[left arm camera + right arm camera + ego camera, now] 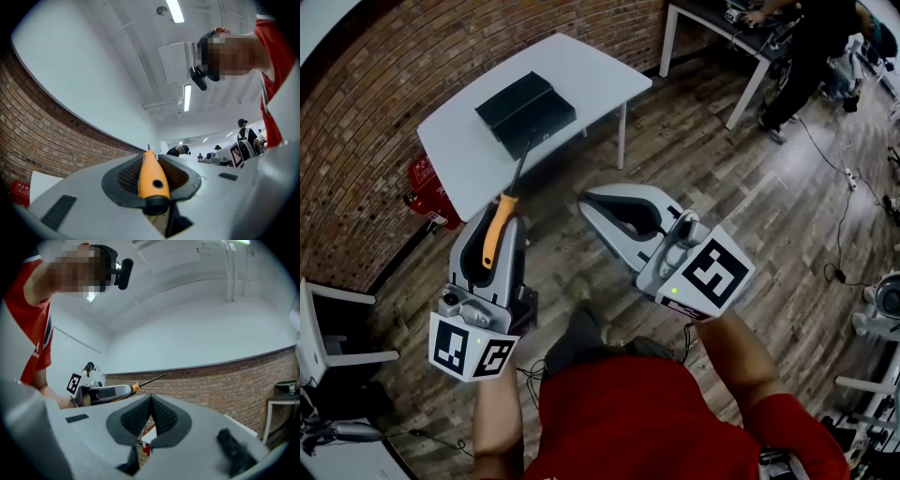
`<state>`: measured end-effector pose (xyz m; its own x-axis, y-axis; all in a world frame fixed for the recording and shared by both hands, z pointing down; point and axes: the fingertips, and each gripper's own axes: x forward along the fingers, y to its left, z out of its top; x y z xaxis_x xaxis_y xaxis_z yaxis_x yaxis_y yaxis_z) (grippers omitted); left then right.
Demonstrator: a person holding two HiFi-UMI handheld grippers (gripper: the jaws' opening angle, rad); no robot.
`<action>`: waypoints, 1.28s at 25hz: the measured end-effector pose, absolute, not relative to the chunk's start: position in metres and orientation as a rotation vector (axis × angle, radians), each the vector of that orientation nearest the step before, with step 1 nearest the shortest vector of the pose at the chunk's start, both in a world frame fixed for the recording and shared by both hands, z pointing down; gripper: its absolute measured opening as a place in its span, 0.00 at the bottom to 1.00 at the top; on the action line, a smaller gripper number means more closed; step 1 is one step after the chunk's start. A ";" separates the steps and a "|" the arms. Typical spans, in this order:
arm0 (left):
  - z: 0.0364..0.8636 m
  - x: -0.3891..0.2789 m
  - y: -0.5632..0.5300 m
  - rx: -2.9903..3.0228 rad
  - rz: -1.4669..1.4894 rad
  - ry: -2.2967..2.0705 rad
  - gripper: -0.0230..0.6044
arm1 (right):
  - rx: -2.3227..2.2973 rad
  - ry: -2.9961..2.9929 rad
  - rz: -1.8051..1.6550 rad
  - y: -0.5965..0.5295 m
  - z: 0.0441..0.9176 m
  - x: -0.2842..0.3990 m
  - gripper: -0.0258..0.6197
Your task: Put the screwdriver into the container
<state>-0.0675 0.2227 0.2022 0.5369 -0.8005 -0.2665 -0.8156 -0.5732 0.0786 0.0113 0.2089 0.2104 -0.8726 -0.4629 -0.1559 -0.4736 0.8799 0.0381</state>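
White table (591,75) stands on wood-plank floor (769,187) alongside brick wall (412,47). On it, approx. mid-tabletop: one black rectangular container (525,111), lying flat. On floor by table's left end, next to wall: red fire extinguisher (422,192). Cables (842,220) trail across planks at right. 2nd white table (712,19) at top right, legs on same floor.

One screwdriver (499,231), one black container (525,111), two tables (581,70) (698,11), two grippers: left gripper (502,212), right gripper (589,202).
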 end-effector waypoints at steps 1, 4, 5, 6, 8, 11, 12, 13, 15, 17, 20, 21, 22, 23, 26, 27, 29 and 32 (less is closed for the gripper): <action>0.203 -0.068 0.219 -2.705 0.425 1.423 0.21 | -0.734 2.911 0.112 0.206 0.212 0.011 0.09; 0.208 -0.071 0.206 -2.708 0.422 1.419 0.21 | -0.757 2.932 0.127 0.193 0.219 0.013 0.09; 0.209 -0.072 0.201 -2.710 0.422 1.418 0.21 | -0.764 2.940 0.133 0.187 0.221 0.013 0.09; 0.211 -0.073 0.196 -2.712 0.423 1.417 0.21 | -0.767 2.944 0.136 0.182 0.222 0.012 0.09; 0.213 -0.075 0.184 -2.715 0.425 1.419 0.21 | -0.770 2.943 0.131 0.171 0.220 0.009 0.09; 0.215 -0.080 0.162 -2.715 0.424 1.417 0.21 | -0.767 2.931 0.124 0.151 0.215 0.002 0.09; 0.215 -0.083 0.155 -2.713 0.423 1.416 0.21 | -0.760 2.934 0.132 0.144 0.216 0.000 0.09; 0.216 -0.086 0.147 -2.712 0.422 1.416 0.21 | -0.756 2.937 0.137 0.136 0.216 -0.003 0.09; 0.217 -0.092 0.132 -2.712 0.416 1.419 0.21 | -0.769 2.939 0.127 0.119 0.217 -0.008 0.09; 0.220 -0.097 0.117 -2.715 0.404 1.421 0.21 | -0.795 2.942 0.108 0.101 0.220 -0.012 0.09; 0.223 -0.106 0.094 -2.722 0.383 1.426 0.21 | -0.809 2.940 0.088 0.077 0.220 -0.021 0.09; 0.224 -0.110 0.086 -2.723 0.377 1.428 0.21 | -0.812 2.940 0.082 0.070 0.220 -0.025 0.09; 0.225 -0.114 0.078 -2.724 0.371 1.430 0.21 | -0.815 2.942 0.079 0.062 0.220 -0.028 0.09; 0.227 -0.117 0.070 -2.723 0.363 1.430 0.21 | -0.820 2.946 0.078 0.054 0.222 -0.031 0.09; 0.232 -0.126 0.048 -2.725 0.341 1.427 0.21 | -0.831 2.963 0.080 0.031 0.229 -0.039 0.09; 0.234 -0.129 0.041 -2.727 0.336 1.426 0.21 | -0.835 2.968 0.082 0.024 0.232 -0.042 0.09; 0.237 -0.137 0.028 -2.733 0.331 1.424 0.21 | -0.842 2.974 0.082 0.011 0.233 -0.049 0.09; 0.241 -0.147 0.006 -2.744 0.327 1.422 0.21 | -0.858 2.983 0.082 -0.009 0.234 -0.060 0.09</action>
<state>-0.1474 0.0062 0.2413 0.5593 -0.8041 -0.2015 -0.8112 -0.5809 0.0665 -0.0595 -0.0088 0.2335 -0.8466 -0.5300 -0.0492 -0.5319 0.8458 0.0408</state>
